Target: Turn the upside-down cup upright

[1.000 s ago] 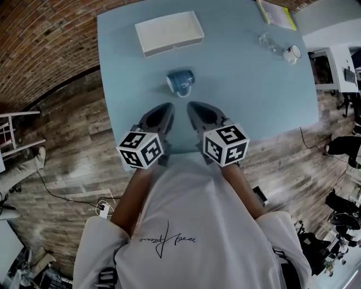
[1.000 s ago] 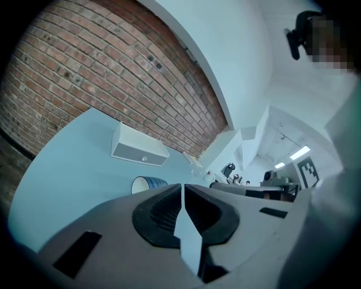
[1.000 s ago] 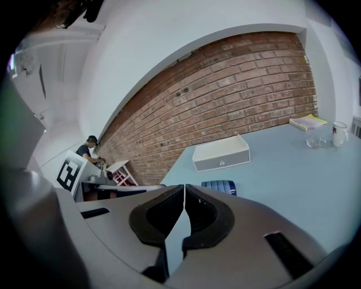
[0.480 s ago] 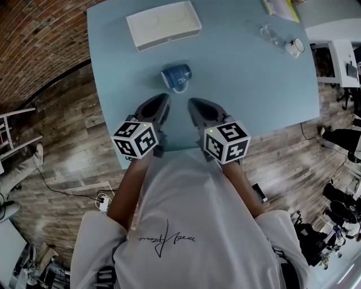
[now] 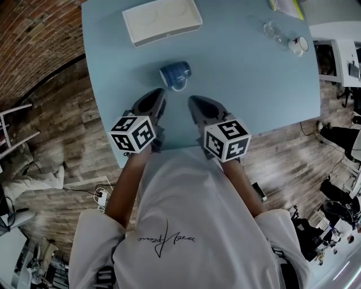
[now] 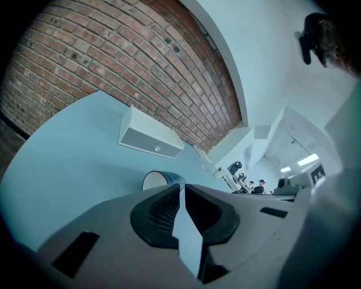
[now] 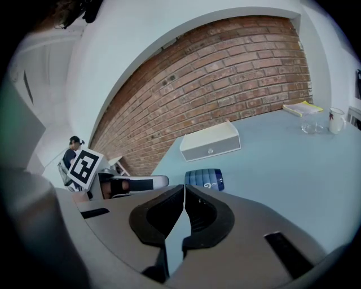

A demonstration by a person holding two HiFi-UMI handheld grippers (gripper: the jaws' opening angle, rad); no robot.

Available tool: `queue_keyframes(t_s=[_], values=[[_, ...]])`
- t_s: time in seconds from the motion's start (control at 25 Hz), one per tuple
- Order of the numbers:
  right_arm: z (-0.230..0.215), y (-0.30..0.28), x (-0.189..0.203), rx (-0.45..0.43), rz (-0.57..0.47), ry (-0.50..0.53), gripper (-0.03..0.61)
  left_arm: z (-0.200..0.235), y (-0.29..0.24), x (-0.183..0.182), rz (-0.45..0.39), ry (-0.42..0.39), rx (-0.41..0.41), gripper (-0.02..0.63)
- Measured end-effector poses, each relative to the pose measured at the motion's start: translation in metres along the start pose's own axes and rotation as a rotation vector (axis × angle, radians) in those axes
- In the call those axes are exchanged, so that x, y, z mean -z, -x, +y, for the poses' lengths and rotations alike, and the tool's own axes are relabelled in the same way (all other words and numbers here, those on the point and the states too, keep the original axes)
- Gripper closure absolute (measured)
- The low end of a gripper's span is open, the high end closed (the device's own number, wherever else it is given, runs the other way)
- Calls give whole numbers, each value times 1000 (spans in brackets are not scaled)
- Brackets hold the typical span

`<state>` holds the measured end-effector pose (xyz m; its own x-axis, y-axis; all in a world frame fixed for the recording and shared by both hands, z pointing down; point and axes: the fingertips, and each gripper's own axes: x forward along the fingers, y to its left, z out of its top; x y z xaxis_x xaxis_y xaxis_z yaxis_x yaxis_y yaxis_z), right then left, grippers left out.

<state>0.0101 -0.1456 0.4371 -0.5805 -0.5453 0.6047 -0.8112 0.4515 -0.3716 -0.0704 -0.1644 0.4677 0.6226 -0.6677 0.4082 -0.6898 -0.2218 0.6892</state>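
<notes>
A blue ribbed cup [image 5: 175,75] with a handle rests on the pale blue table [image 5: 254,84], just beyond both grippers. It looks tipped on its side; a pale round end [image 6: 152,179] faces the left gripper, and its ribbed blue wall [image 7: 204,178] shows in the right gripper view. My left gripper [image 5: 159,93] hangs over the table's near edge, a short way from the cup, shut with nothing in it. My right gripper [image 5: 193,102] is beside it to the right, also shut and bare. Neither touches the cup.
A white shallow box [image 5: 161,21] stands at the back of the table behind the cup. At the far right corner are a clear glass [image 5: 271,29], a small white mug [image 5: 297,45] and a yellow-green booklet [image 5: 285,7]. A brick wall [image 7: 237,73] runs behind the table.
Both grippers have sunk a little toward the table, the left one drifting slightly left. The cup has kept its place on the table. Both stay shut.
</notes>
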Motion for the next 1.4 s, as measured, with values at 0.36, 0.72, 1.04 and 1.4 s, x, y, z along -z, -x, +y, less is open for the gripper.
queue_keyframes(t_s=[0.36, 0.72, 1.04, 1.4], values=[[-6, -10, 5, -12, 34, -16, 555, 8, -13, 3, 17, 42, -2, 499], [-8, -17, 13, -20, 63, -31, 555, 15, -22, 8, 43, 77, 10, 499], [-12, -20, 13, -19, 75, -40, 555, 19, -30, 7, 64, 98, 15, 499], [-19, -24, 13, -18, 81, -54, 555, 19, -38, 10, 85, 101, 12, 499]])
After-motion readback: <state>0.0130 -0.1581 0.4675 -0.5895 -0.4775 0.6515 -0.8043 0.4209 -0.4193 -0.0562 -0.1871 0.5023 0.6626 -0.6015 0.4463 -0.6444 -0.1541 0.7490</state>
